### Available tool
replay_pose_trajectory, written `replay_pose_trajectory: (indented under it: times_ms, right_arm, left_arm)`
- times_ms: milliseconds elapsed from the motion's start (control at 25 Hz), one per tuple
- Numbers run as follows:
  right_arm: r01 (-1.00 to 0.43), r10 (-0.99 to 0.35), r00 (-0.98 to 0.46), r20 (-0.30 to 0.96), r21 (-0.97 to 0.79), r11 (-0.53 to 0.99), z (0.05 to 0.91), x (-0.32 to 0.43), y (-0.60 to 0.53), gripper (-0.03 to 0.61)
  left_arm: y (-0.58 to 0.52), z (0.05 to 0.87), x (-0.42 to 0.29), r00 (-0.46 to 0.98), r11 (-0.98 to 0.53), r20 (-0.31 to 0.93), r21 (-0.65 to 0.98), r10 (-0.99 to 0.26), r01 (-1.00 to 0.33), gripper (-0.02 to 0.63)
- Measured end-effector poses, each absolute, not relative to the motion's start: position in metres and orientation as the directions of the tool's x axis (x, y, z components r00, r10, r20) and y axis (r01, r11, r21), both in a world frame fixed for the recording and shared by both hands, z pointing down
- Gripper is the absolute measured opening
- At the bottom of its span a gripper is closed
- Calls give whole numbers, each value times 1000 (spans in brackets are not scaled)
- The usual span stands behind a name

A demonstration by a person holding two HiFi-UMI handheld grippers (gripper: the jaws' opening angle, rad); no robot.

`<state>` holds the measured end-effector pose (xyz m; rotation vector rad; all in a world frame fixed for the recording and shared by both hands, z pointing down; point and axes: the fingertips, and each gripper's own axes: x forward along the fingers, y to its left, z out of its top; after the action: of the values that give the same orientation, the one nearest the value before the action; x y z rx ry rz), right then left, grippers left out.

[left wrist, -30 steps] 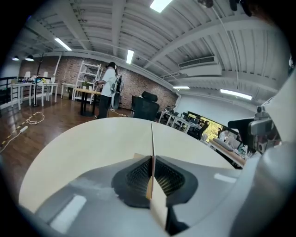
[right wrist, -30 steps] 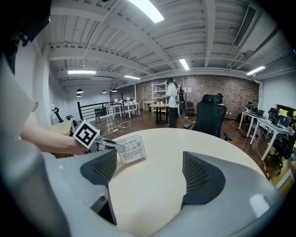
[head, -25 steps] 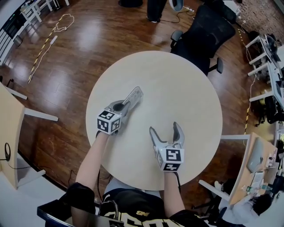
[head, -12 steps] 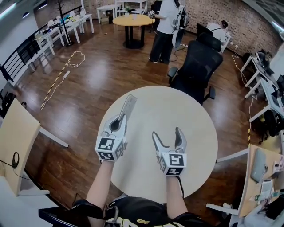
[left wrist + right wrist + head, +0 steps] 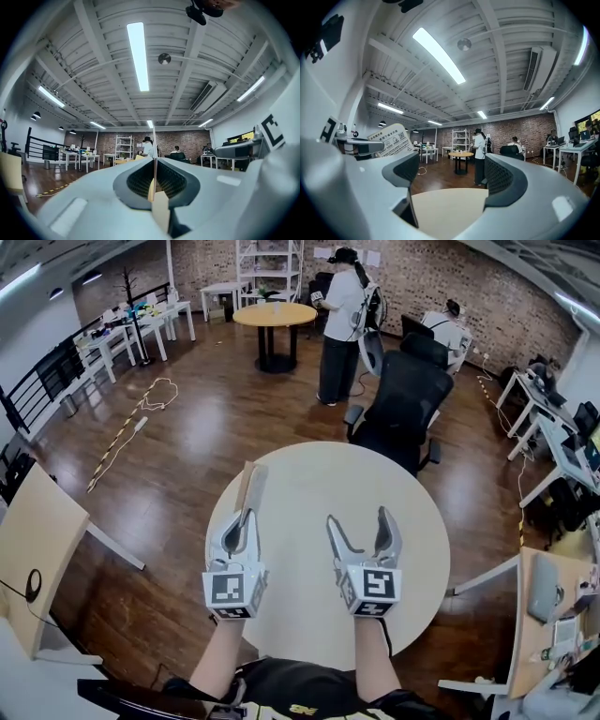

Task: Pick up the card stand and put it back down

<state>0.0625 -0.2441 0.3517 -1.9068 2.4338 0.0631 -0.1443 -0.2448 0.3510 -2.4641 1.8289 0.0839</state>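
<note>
The card stand [image 5: 249, 487] is a thin flat card with printed text, held up above the round beige table [image 5: 422, 521]. My left gripper [image 5: 246, 514] is shut on its lower edge and points level, away from me. In the left gripper view the card stand [image 5: 153, 140] shows edge-on between the closed jaws. From the right gripper view its printed face [image 5: 390, 139] shows at the left, above the left gripper [image 5: 358, 146]. My right gripper [image 5: 359, 518] hovers open and empty to the right, over the table [image 5: 450, 206].
A black office chair [image 5: 403, 395] stands at the table's far side. Behind it a person [image 5: 339, 324] stands by a small round wooden table [image 5: 275, 315]. A wooden desk [image 5: 33, 549] is at the left and desks with equipment [image 5: 553, 587] at the right.
Both grippers have risen from the table. The left one carried the card stand up and swung it from leaning right to pointing straight ahead. The head view has tilted up.
</note>
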Motion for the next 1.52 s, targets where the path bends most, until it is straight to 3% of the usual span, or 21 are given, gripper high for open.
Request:
replay_pose_trajectory:
  times_ms: [880,1520]
  right_arm:
    - [-976,-974,-217,-69,2,217,350,59,-222,443]
    - [-998,-998,61,5,-26,-61,377,167,-161,443]
  left_arm:
    - [-228,359,-140,340,-340,-87,-11,-936,-940,18]
    - [-233,408,-22,624,-626,70,0,-778,-780,18]
